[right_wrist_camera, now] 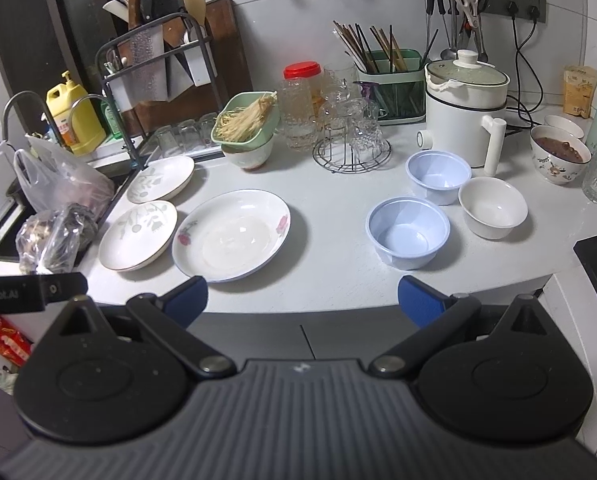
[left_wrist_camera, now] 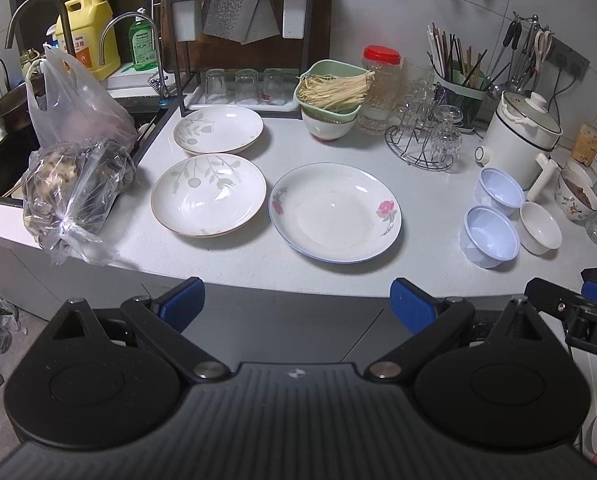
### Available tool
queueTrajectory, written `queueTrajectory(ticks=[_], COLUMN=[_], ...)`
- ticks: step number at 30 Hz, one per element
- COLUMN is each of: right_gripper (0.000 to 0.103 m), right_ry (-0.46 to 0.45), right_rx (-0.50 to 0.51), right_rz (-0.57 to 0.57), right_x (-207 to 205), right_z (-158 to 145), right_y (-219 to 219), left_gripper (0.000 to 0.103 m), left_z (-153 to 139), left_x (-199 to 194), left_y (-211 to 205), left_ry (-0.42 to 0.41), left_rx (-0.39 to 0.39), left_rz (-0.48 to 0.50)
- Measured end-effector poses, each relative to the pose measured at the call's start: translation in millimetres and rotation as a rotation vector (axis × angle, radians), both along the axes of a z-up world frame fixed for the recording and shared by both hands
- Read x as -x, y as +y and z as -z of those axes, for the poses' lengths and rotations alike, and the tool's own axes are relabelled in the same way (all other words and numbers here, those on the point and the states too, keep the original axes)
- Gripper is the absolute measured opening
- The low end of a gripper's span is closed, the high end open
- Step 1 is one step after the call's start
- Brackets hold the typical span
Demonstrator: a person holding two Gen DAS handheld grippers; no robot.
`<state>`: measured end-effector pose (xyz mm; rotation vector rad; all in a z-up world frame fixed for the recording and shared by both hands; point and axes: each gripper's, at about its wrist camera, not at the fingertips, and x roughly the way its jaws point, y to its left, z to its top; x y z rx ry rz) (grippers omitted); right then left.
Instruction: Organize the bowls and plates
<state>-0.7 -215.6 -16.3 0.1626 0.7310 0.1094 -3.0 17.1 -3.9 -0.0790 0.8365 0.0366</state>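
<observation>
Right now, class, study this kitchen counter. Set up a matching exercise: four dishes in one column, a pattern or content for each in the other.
Dishes
1. large plate
2. near small plate
3. green basket
4. near plastic bowl

Descriptions
A. dry noodles inside
B. pale blue, empty
C. pink roses on the rim
D. grey-green leaf sprigs

Pairs: 1-C, 2-D, 3-A, 4-B

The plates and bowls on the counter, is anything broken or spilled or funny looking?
Nothing looks broken or spilled. The three plates, including the rose plate, lie flat and apart. One odd spot: a green basket of noodles sits tilted on a white bowl by the glasses.
</observation>
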Motion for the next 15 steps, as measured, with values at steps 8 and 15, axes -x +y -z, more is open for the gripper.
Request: queueTrajectory(ticks=[8, 15], right_gripper=[0.103, 0.103], right_ry=[0.007, 0.02], right_rx=[0.004, -0.04], right_rz=[0.007, 0.032], right_x=[0.3, -0.6], right_z=[2.2, 1.6], right_y=[5.2, -1.3], left_gripper=[0.101, 0.101], left_z=[-0.4, -1.4], left_x=[0.1, -3.8], left_y=[-3.1, 3.3], left_ry=[0.003, 0.015], left_rx=[-0.007, -0.013], left_rz=[0.01, -0.007])
